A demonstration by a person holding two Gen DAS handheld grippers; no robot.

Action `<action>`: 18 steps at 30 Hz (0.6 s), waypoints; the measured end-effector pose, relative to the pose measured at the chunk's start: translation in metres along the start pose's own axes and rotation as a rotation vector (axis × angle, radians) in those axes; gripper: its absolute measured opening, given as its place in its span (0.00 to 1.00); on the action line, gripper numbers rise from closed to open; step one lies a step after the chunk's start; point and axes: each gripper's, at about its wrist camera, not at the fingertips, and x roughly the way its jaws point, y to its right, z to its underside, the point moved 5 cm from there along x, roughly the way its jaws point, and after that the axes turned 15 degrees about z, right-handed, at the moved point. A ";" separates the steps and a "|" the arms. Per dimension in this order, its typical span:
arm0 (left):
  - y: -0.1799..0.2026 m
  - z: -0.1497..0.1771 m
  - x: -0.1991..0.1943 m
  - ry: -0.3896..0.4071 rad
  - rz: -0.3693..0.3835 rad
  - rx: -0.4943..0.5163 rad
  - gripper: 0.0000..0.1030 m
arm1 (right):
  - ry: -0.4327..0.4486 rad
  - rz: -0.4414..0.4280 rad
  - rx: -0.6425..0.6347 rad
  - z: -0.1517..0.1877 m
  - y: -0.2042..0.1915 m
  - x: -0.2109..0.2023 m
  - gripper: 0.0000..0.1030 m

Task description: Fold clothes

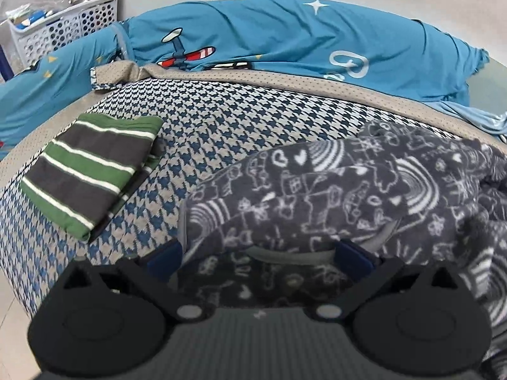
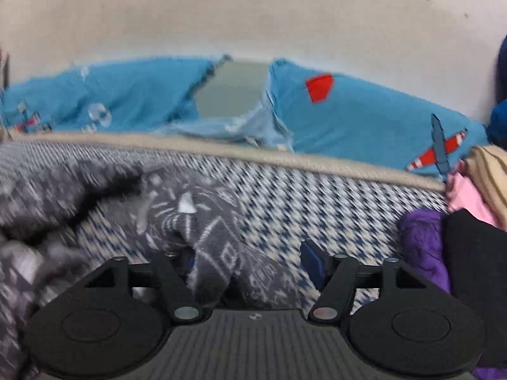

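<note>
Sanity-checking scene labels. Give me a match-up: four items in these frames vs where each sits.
Items:
1. striped shirt
2. fleece
3. basket
4. purple garment

Places:
A. between the left gripper's open jaws
B. folded, left on the bed
C. off the bed, far left
D. right edge, in the unfolded pile

Pairs: 1-B, 2-A, 3-C, 4-D

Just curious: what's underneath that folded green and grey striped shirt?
The folded green and grey striped shirt lies on a blue-and-white houndstooth quilt. Whatever the shirt covers directly beneath cannot be seen.
</note>
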 end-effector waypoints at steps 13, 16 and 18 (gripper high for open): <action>0.008 -0.002 -0.003 0.020 0.010 0.013 1.00 | 0.091 -0.141 -0.122 0.011 0.018 -0.031 0.71; 0.009 -0.001 -0.002 0.018 0.012 0.014 1.00 | 0.083 -0.146 -0.155 0.015 0.022 -0.036 0.74; 0.009 -0.001 -0.002 0.017 0.013 0.014 1.00 | 0.053 -0.180 -0.174 0.021 0.024 -0.037 0.82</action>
